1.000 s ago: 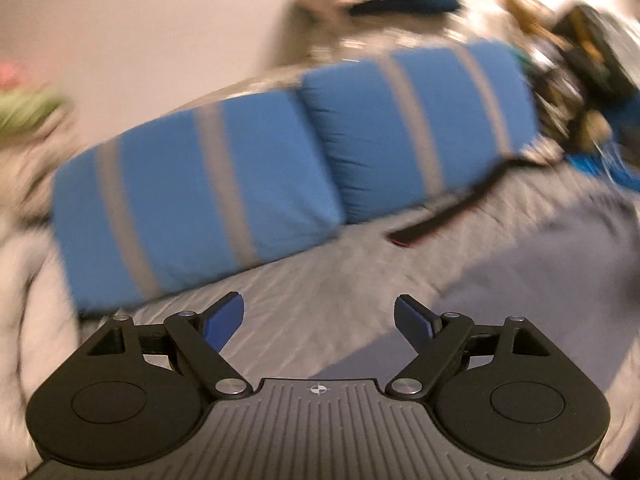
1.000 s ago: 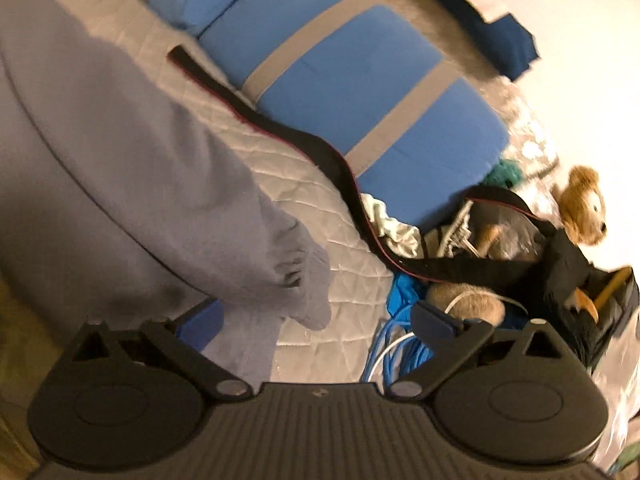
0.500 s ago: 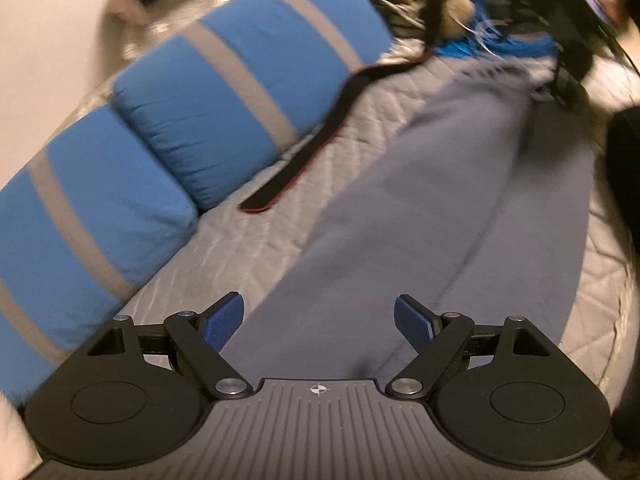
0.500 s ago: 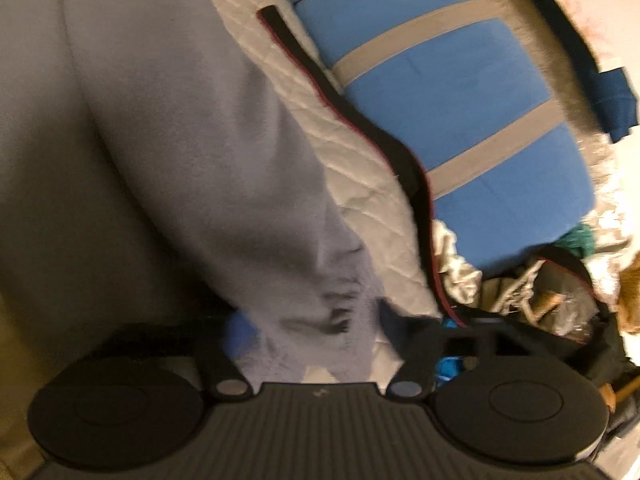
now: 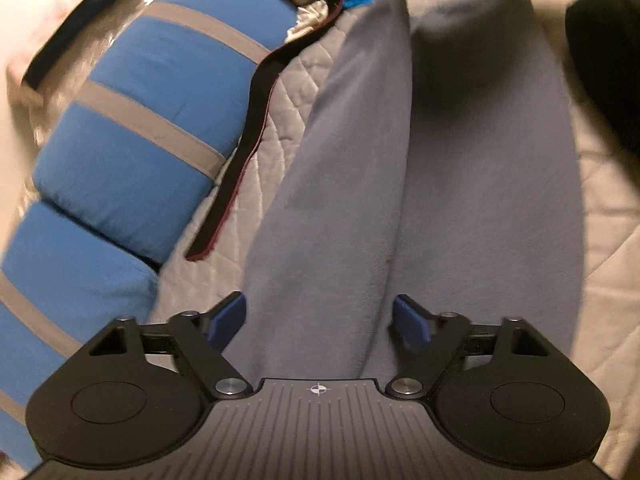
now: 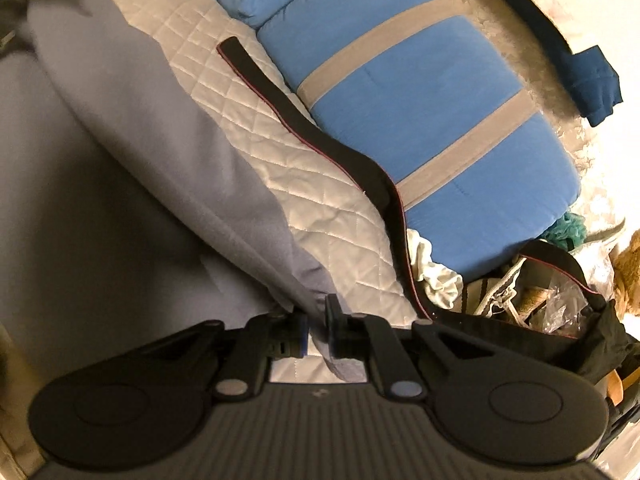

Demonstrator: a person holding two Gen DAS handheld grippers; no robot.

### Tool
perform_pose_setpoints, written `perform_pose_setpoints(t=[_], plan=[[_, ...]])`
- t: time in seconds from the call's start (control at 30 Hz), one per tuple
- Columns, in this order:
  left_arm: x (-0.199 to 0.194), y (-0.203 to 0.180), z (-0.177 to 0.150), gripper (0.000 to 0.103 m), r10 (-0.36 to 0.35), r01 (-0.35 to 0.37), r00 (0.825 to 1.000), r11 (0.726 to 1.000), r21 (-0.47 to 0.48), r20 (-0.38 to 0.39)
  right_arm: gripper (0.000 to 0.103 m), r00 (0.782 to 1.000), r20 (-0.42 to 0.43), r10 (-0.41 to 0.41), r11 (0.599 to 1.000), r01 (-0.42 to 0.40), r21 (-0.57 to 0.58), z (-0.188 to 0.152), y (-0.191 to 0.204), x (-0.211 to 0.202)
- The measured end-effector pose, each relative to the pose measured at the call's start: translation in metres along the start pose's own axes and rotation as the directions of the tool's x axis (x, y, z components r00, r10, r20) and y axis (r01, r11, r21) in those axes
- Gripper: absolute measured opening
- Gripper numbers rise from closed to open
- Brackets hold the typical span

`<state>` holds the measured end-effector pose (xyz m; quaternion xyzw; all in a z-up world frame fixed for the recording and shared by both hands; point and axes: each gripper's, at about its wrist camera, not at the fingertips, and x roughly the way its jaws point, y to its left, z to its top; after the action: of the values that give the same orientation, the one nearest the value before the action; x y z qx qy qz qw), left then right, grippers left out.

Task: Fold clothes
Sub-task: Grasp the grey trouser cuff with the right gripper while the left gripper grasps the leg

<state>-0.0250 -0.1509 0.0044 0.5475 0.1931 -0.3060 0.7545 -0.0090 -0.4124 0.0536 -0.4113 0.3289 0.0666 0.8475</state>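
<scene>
A long grey fleece garment (image 5: 420,184) lies stretched along the quilted bed (image 5: 280,120). My left gripper (image 5: 320,322) is open, its blue pads either side of the near end of the garment, just above it. In the right wrist view the same garment (image 6: 132,132) runs from the upper left down to my right gripper (image 6: 316,330), which is shut on its narrow end and pulls it taut above the quilt (image 6: 288,168).
Blue pillows with grey stripes (image 5: 152,128) (image 6: 420,100) line the bed's far side. A black strap with a red edge (image 5: 248,128) (image 6: 320,140) lies on the quilt beside them. A cluttered open bag (image 6: 540,300) sits at the bed's end.
My right gripper has closed on the garment's end and drawn it taut. My left gripper has swung from the pillows to over the garment's other end, staying open.
</scene>
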Motion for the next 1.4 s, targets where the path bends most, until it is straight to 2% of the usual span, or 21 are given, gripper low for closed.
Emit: perform_pose_setpoints(t=[0.03,0.1,0.13,0.27,0.4,0.57,0.67,0.73,0.8,1.07,1.2,1.4], plan=[[0.001,-0.003,0.000,0.029,0.031,-0.031,1.000,0.998,0.048,-0.001,0.026,1.000,-0.002,0.001,1.000,-0.001,-0.002,-0.003,0.002,0.001],[0.001,-0.004,-0.003,0.005,0.065,-0.065,0.998,0.991,0.118,0.006,0.026,1.000,-0.008,-0.001,1.000,0.001,-0.004,-0.009,0.007,0.003],[-0.001,-0.004,-0.004,0.004,0.077,-0.078,0.997,0.989,0.129,0.013,0.026,1.000,-0.009,0.001,1.000,-0.001,0.000,-0.012,0.009,0.005],[-0.014,0.000,-0.004,0.003,0.125,-0.131,0.991,0.983,0.125,0.055,0.025,1.000,-0.009,-0.020,1.000,0.020,-0.018,-0.024,0.021,0.012],[-0.022,-0.003,-0.005,0.003,0.152,-0.162,0.985,0.978,0.129,0.083,0.044,0.996,-0.016,-0.086,0.994,0.085,-0.076,-0.031,0.034,0.022],[-0.024,-0.008,-0.006,0.003,0.151,-0.162,0.985,0.977,0.141,0.083,0.048,0.991,-0.038,-0.129,0.983,0.123,-0.140,-0.034,0.037,0.035],[-0.024,-0.005,-0.005,0.003,0.150,-0.159,0.986,0.979,0.126,0.076,0.041,0.991,-0.038,-0.125,0.981,0.118,-0.157,-0.033,0.034,0.036],[-0.025,-0.001,-0.005,0.003,0.144,-0.152,0.987,0.982,0.113,0.073,0.025,0.992,-0.031,-0.120,0.979,0.113,-0.173,-0.031,0.031,0.031],[-0.027,0.001,-0.006,0.003,0.144,-0.151,0.987,0.983,0.107,0.073,0.015,0.993,-0.025,-0.116,0.974,0.109,-0.199,-0.028,0.030,0.024],[-0.049,0.007,-0.005,0.003,0.133,-0.136,0.990,0.988,0.068,0.047,0.013,0.995,-0.005,-0.104,0.958,0.099,-0.269,-0.023,0.026,-0.005],[-0.064,0.001,-0.006,0.003,0.131,-0.135,0.990,0.988,0.072,0.054,0.013,0.996,-0.001,-0.088,0.957,0.085,-0.278,-0.025,0.029,-0.018],[-0.084,-0.019,-0.009,0.003,0.081,-0.089,0.994,0.989,0.121,0.069,0.013,0.997,-0.010,-0.071,0.957,0.065,-0.283,-0.032,0.036,-0.033]])
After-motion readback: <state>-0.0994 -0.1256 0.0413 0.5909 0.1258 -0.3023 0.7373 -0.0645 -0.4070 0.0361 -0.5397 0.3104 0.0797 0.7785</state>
